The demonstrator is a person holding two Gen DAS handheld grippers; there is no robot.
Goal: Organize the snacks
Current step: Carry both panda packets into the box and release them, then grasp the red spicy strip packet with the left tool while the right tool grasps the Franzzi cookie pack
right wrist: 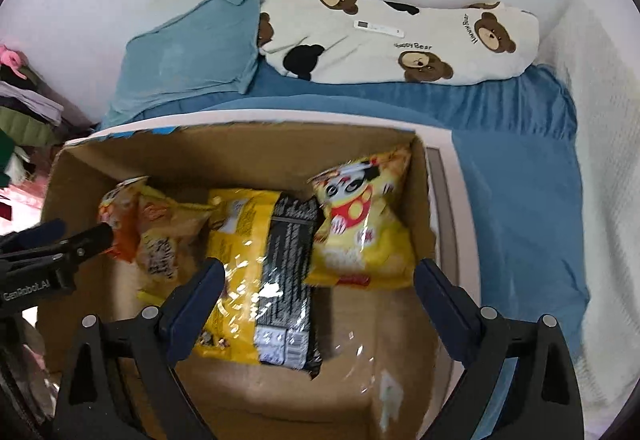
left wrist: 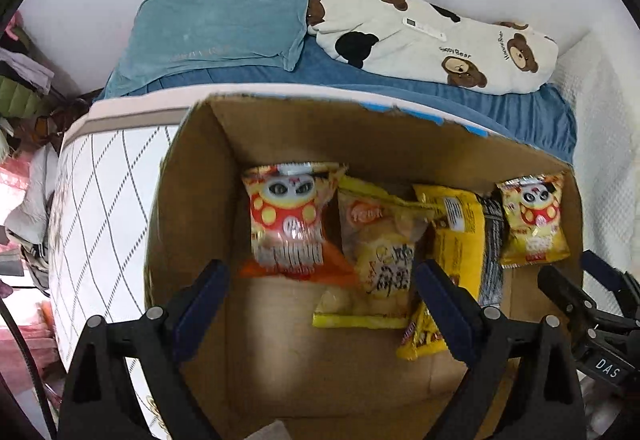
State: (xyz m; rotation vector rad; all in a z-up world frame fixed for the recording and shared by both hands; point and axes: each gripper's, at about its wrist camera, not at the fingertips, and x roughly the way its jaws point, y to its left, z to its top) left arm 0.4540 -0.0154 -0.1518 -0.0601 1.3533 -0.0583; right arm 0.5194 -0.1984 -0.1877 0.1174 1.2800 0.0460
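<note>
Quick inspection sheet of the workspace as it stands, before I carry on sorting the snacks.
Surface: cardboard box open at the top, standing against a mattress; box floor partly bare.
Job's things: red panda snack bag at the left, pale yellow bag beside it, yellow and black bag in the middle, yellow panda snack bag at the right wall; all lean on the far wall.
Clutter: nothing seen in the box besides snacks.
Grippers: left gripper and right gripper both open above the box, holding nothing.
Cables: dark cable at the left edge.
Surroundings: blue pillow, bear-print pillow carrying a white remote, clothes pile.
</note>
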